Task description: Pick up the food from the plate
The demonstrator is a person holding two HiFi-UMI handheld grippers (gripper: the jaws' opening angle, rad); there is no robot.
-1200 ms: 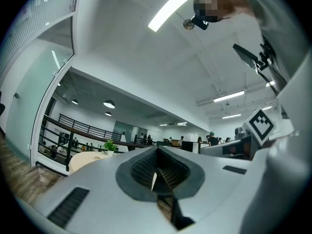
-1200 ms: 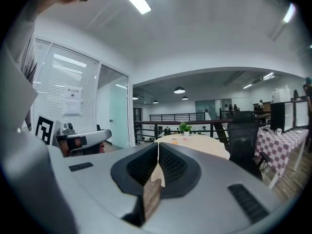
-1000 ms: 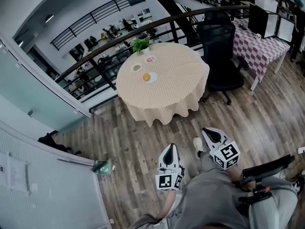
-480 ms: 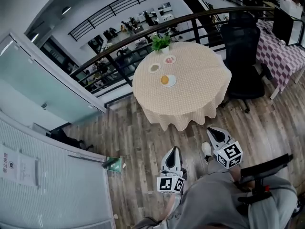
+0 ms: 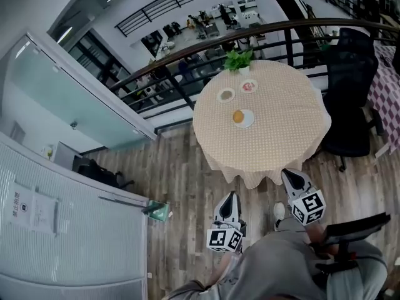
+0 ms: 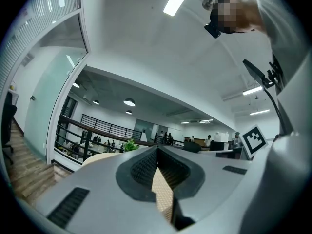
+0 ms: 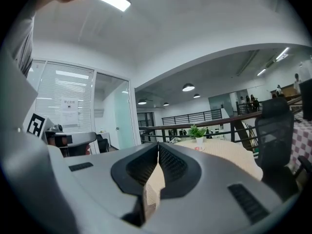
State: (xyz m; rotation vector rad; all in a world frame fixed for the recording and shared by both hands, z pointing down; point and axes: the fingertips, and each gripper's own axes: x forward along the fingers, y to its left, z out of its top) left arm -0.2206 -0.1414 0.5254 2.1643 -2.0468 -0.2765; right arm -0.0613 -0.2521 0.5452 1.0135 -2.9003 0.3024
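Both grippers are low, on the near side of the table and well short of the target.

Left gripper [image 5: 231,195]: jaws pressed together, nothing between them. Its own view agrees [image 6: 157,149]. Right gripper [image 5: 288,173]: jaws also meet tip to tip and are empty [image 7: 158,145].

Food [image 5: 238,115]: an orange lump on a white plate [image 5: 248,120], left of centre on the round table [image 5: 281,142]. It is well apart from both grippers, on their far side. The left gripper is near and slightly left of it, and the right gripper is near and to its right. In the head view the right gripper's tip sits at the near hem of the tablecloth. The left gripper is over wood floor [image 5: 187,186], off the cloth.

Also on the table:
- A beige dish [image 5: 225,95] and a pink dish [image 5: 249,87], just beyond the plate.
- A potted plant [image 5: 238,60] at the far edge.
- The near and right parts of the top are bare cloth.

Edges:
- A railing [image 5: 181,52] curves just behind the table's far side.
- A black office chair [image 5: 350,99] stands close against its right side.
- A glass partition [image 5: 81,86] is on the left, well apart from the table.
- The floor between the grippers and the table's near and left sides is open.
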